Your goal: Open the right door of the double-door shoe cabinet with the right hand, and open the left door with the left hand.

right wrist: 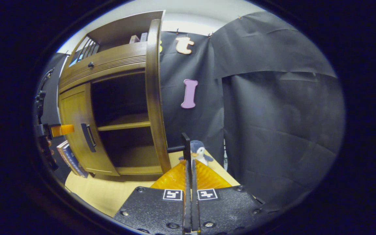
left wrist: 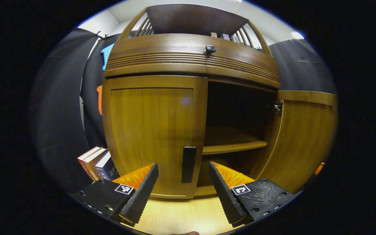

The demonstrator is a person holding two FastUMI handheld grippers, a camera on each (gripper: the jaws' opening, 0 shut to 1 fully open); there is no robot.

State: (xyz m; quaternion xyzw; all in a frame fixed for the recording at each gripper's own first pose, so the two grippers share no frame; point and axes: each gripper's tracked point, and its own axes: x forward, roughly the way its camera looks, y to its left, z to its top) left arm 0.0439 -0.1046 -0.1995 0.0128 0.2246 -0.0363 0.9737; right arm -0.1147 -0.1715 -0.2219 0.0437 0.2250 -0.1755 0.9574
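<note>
The shoe cabinet (left wrist: pixel 188 62) is warm brown wood with thin grooved lines across its top band. Its left door (left wrist: pixel 152 130) is golden brown with a black handle (left wrist: pixel 188 164). The right door (left wrist: pixel 302 137) is golden brown too. A small knob (left wrist: pixel 210 49) is black. The table (left wrist: pixel 181 215) is pale yellow wood. The books (left wrist: pixel 98 163) are red and dark blue. The toy penguin (right wrist: pixel 199 151) is grey and white.

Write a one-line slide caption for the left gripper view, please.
Open left gripper faces the closed left door's handle; right door already stands open.
</note>
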